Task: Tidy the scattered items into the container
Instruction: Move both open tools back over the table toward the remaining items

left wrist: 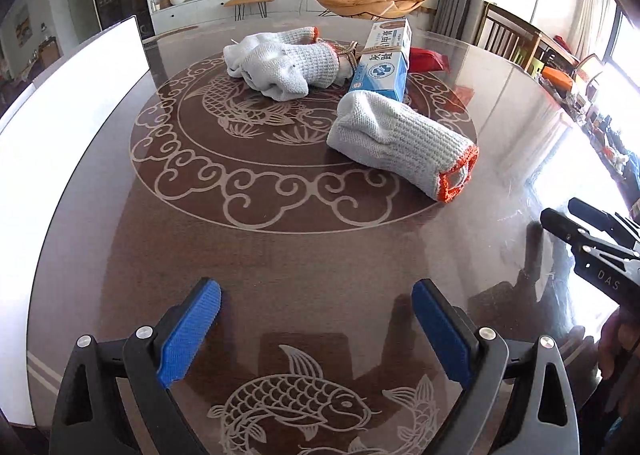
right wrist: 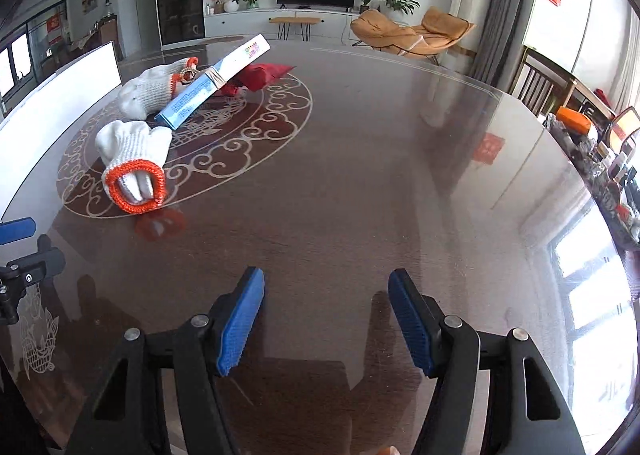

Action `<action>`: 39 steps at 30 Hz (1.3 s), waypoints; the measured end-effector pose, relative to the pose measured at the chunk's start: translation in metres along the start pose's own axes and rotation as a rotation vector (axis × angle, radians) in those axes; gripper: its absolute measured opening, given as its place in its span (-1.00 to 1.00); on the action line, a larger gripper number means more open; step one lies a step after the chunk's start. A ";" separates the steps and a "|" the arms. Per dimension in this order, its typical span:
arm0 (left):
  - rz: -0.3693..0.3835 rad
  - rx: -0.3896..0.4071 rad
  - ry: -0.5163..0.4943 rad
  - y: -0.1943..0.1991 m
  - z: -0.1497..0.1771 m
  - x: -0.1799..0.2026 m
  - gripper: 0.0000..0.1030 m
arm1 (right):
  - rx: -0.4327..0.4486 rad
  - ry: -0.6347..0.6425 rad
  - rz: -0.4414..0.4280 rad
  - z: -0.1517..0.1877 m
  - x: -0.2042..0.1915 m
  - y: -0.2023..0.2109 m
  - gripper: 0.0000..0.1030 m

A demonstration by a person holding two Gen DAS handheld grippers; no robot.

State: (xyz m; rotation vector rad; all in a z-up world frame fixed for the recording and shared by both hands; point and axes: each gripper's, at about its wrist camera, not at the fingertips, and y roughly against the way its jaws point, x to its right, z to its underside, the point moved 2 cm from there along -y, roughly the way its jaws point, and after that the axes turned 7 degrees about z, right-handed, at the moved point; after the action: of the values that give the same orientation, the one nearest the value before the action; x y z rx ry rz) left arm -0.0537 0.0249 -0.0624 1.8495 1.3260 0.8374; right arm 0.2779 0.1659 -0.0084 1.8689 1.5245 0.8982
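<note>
A rolled white knit glove with an orange cuff (left wrist: 400,143) (right wrist: 132,171) lies on the dark glass-topped table (left wrist: 304,255). Behind it sits a heap of more white gloves (left wrist: 276,63) (right wrist: 148,91), a long blue and white box (left wrist: 384,63) (right wrist: 212,83) leaning on them, and a red packet (left wrist: 428,59) (right wrist: 260,75). The white container (left wrist: 80,103) (right wrist: 60,103) stands along the left side. My left gripper (left wrist: 316,289) hangs open over bare table, well short of the items. My right gripper (right wrist: 326,279) is open too, with nothing between its blue pads (right wrist: 244,319).
A loop of twine (left wrist: 352,53) lies among the far gloves. The round table's edge curves along the right, with wooden chairs (left wrist: 508,35) and a cluttered side surface (right wrist: 600,151) beyond it. The right gripper's black frame (left wrist: 584,247) shows at the right edge of the left wrist view.
</note>
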 end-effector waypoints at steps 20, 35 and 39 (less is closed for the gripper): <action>-0.023 0.048 0.030 -0.014 -0.013 -0.013 1.00 | -0.023 -0.058 -0.023 -0.019 0.012 -0.012 0.42; -0.026 0.048 0.031 -0.013 -0.012 -0.011 1.00 | -0.022 -0.059 -0.022 -0.019 0.012 -0.013 0.42; -0.025 0.048 0.031 -0.013 -0.012 -0.011 1.00 | -0.022 -0.059 -0.022 -0.019 0.012 -0.014 0.42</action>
State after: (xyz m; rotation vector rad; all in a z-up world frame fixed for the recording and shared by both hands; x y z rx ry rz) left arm -0.0728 0.0190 -0.0681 1.8597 1.3972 0.8302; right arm 0.2563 0.1809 -0.0056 1.8433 1.4911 0.8398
